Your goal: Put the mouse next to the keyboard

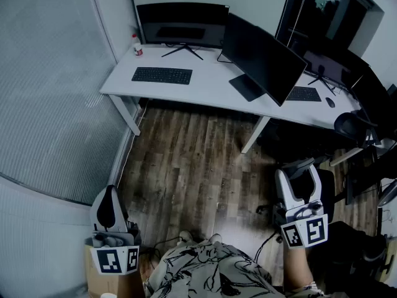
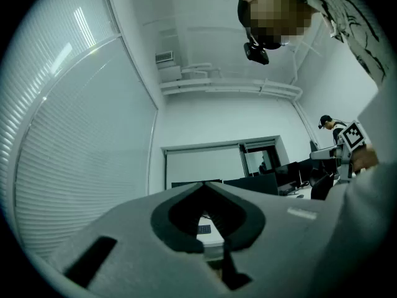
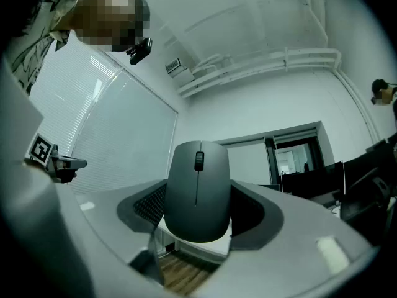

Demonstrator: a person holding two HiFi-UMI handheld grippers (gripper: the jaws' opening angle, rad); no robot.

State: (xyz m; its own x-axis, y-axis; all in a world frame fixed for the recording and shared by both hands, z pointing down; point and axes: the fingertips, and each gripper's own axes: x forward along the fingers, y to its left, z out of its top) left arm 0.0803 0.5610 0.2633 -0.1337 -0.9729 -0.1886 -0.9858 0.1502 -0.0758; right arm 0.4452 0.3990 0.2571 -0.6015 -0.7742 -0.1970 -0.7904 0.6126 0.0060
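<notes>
Well off the worktop (image 1: 211, 89), the right claw (image 1: 301, 174) grips the mouse (image 3: 197, 191) by its rounded sides — slackening could drop it. The left claw (image 1: 110, 194) is closed, empty.

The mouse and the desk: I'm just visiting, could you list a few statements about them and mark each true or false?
1. The right hand-held gripper holds the mouse. True.
2. The left hand-held gripper holds a keyboard. False: its jaws are together on nothing.
3. A keyboard lies on the white desk before a monitor. True.
4. The mouse lies beside that keyboard. False: it is in the gripper, above the wooden floor, apart from the desk.
</notes>
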